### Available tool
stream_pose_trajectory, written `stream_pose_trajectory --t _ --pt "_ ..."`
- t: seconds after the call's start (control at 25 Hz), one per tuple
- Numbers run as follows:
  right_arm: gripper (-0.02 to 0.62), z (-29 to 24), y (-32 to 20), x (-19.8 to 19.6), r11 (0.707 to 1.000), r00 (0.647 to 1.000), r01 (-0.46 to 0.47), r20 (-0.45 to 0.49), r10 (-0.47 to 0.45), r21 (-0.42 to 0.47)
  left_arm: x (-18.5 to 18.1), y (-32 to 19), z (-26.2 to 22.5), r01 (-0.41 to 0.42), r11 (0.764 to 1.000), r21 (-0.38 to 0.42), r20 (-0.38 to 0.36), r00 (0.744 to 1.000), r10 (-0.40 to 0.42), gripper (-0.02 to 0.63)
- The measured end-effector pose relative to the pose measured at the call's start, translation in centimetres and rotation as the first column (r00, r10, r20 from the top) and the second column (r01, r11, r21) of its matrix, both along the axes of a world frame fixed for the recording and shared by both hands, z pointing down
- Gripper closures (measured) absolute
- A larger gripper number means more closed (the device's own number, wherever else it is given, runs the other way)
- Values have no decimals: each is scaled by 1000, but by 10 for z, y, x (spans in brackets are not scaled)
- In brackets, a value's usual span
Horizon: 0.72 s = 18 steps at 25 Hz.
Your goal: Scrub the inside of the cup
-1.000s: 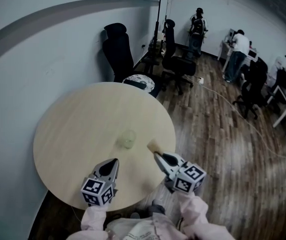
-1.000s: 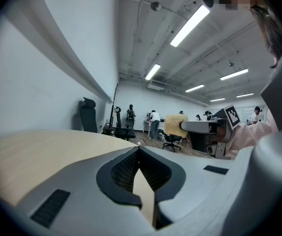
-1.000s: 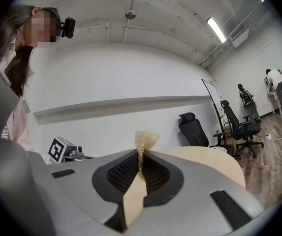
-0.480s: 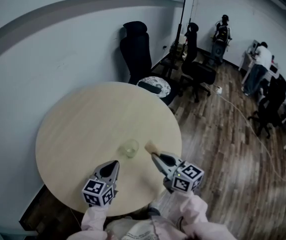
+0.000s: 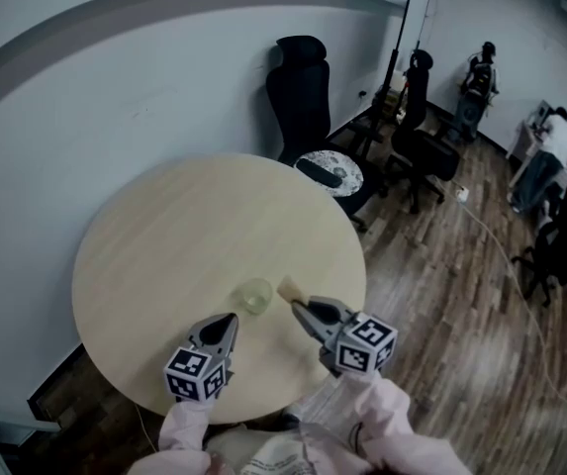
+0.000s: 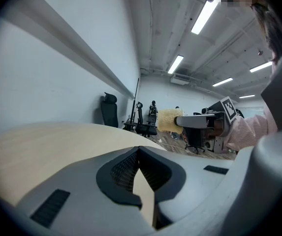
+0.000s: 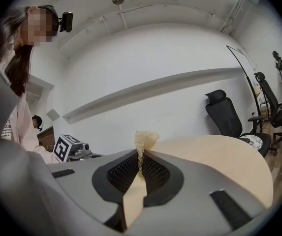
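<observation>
Clear cup upright on round tabletop, inboard of near edge, bare surface all round, left hand-held gripper jaws together, empty, short of cup, right hand-held gripper clamped on sponge beside cup, cup visible in head view only

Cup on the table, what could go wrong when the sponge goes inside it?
1. The cup stands free on the round table. The left gripper is shut and empty, near the cup but not holding it, so a push from the sponge could tip or slide the cup.
2. The right gripper pinches the sponge only at the tips of its fingers, so hard scrubbing might pull it loose.
</observation>
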State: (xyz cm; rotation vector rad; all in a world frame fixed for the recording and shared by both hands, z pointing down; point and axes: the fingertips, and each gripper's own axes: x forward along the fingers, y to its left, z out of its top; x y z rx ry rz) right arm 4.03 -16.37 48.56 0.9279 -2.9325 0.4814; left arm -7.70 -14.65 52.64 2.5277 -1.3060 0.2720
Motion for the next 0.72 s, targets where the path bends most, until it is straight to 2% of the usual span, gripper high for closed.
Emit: stream_pose_trajectory --t 0.44,0.72 --pt "568 14 -17 -11 982 981 187 -55 -188 -18 11 -7 12 121 992 -25 18 993 -121 603" --pt "568 22 -31 -29 965 960 261 -100 -262 -22 11 -14 26 152 987 -52 39 988 -150 585"
